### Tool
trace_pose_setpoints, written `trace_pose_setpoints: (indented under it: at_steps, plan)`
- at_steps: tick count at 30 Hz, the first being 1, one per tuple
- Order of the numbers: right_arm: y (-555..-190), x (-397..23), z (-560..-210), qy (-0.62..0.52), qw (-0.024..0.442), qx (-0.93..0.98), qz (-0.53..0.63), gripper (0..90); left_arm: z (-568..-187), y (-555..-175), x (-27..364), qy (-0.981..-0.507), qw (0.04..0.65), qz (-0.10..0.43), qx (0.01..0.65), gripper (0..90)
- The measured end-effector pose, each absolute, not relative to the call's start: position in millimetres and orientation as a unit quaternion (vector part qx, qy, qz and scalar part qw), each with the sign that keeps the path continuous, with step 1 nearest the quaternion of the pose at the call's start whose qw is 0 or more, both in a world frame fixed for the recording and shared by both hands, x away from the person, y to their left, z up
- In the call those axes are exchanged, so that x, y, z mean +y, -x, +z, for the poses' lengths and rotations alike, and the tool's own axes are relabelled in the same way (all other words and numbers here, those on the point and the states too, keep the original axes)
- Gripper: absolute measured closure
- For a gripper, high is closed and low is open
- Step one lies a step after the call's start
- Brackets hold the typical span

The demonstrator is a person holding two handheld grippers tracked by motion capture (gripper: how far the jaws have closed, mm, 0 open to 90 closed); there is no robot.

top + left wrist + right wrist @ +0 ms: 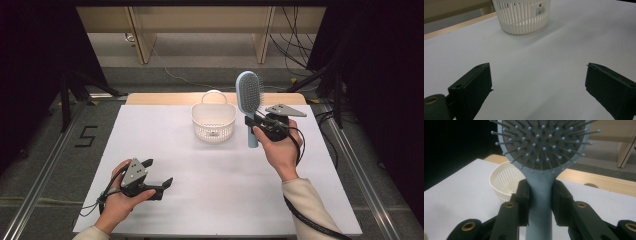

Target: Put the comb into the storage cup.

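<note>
I've got the hairbrush (249, 95) pinched in my right gripper (254, 120), jaws pressed against both sides of the pale blue handle just below the head. In the right gripper view the pads (524, 195) clamp the neck of the hairbrush (541, 192), bristles facing the camera, head up. From the high view it stands upright above the white table (170, 150), bristle side turned to the right, the handle's lower end hanging below the jaws, just to the right of the white basket (213, 121). My right hand (280, 147) wraps the gripper body from below.

The basket sits near the far middle of the table, slatted sides, a barcode sticker on its wall in the left gripper view (522, 16); past the brush it shows too (504, 182).

Left gripper (159, 174) is low at the near left, jaws spread wide with nothing between them, pointing across bare table toward the basket, well apart from it.
</note>
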State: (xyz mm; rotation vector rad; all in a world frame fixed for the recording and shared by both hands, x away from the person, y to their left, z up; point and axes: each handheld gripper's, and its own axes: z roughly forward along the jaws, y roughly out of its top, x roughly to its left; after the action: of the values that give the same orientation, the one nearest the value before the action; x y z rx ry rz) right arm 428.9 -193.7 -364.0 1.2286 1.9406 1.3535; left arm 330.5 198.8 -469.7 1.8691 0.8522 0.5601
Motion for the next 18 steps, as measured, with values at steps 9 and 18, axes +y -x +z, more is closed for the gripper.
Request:
trace_pose_setpoints:
  at_steps: [9, 18]
  plan:
    - [-430.4, -192.7, -363.4, -0.448, 0.236, 0.707, 0.495, 70.5, -469.9, -330.6, 198.7, -0.768, 0.485, 0.23, 0.35, 6.5]
    - [-432.1, -191.0, -363.8, -0.447, 0.236, 0.707, 0.495, 70.5, -469.7, -330.5, 198.8, -0.767, 0.485, 0.23, 0.35, 6.6]
